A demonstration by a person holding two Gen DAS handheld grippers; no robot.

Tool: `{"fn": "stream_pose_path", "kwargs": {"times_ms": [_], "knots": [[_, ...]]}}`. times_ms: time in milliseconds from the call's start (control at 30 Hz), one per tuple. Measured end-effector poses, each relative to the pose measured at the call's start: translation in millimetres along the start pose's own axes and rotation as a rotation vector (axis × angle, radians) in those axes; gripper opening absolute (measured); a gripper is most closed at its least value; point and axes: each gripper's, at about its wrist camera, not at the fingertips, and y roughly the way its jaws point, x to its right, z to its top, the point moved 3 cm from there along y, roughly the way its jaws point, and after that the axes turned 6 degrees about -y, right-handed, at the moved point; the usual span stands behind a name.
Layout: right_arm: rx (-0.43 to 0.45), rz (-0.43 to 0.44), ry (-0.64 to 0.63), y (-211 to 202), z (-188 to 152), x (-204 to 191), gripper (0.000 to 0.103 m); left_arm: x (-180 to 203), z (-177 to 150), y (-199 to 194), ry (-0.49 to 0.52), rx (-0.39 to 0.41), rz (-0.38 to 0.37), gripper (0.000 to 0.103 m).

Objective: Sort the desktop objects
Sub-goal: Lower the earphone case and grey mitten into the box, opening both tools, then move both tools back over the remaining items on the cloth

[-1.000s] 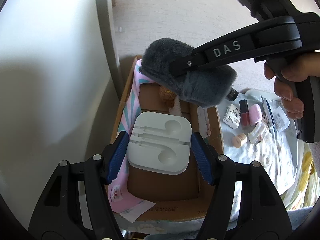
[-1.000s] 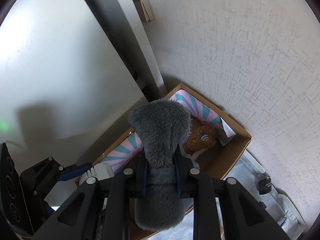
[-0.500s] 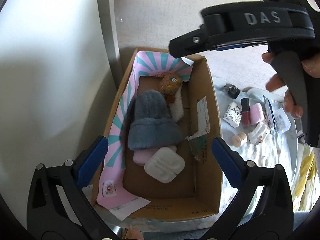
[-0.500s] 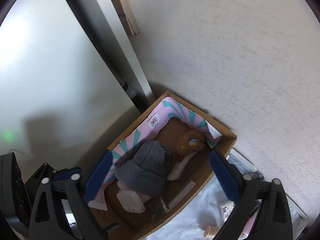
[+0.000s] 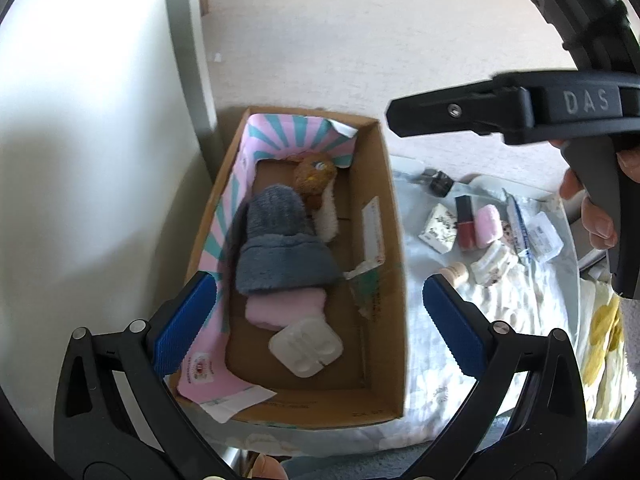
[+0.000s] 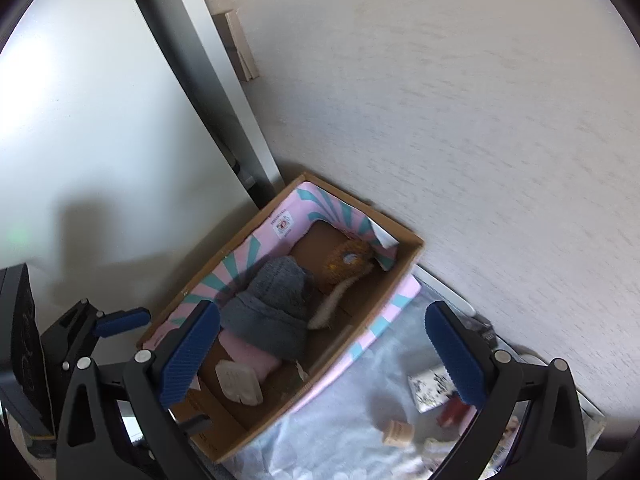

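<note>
Left gripper: fingers spread wide, holding nothing, above the near half of the cardboard box. Right gripper: fingers also wide apart and empty, above the box edge and the cloth beside it; seen from the side in the left view, up at the right, with a hand on its handle.

In the box, lined along the left and far walls with pink-and-teal striped paper: grey fluffy hat lying in the middle, partly over a pink soft piece. Just in front of that, a white moulded plastic case flat on the box floor. Behind the hat, a small brown plush toy against the far wall, with a white furry strip beside it.

To the right of the box, on a pale quilted cloth: small cosmetics in a loose group, well apart from the box. Among them a red lipstick tube, a pink block, a white patterned packet, a small beige bottle, a black cap. Labels too small to read.
</note>
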Motion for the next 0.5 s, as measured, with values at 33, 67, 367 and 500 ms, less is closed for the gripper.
{"fn": "stream_pose_path", "kwargs": {"times_ms": [33, 67, 367, 500], "knots": [[-0.002, -0.011, 0.002, -6, -3, 2, 0.102, 2, 0, -2, 0.001, 0.003, -0.011, 0.103], [-0.002, -0.019, 0.004, -10, -6, 4, 0.102, 5, 0, -3, 0.001, 0.005, -0.016, 0.103], [0.09, -0.16, 0.037, -60, -38, 29, 0.103, 30, 0, -6, 0.029, 0.014, -0.032, 0.103], [0.082, -0.193, 0.093, -72, -56, 50, 0.102, 45, -3, -4, 0.046, 0.014, -0.061, 0.103]]}}
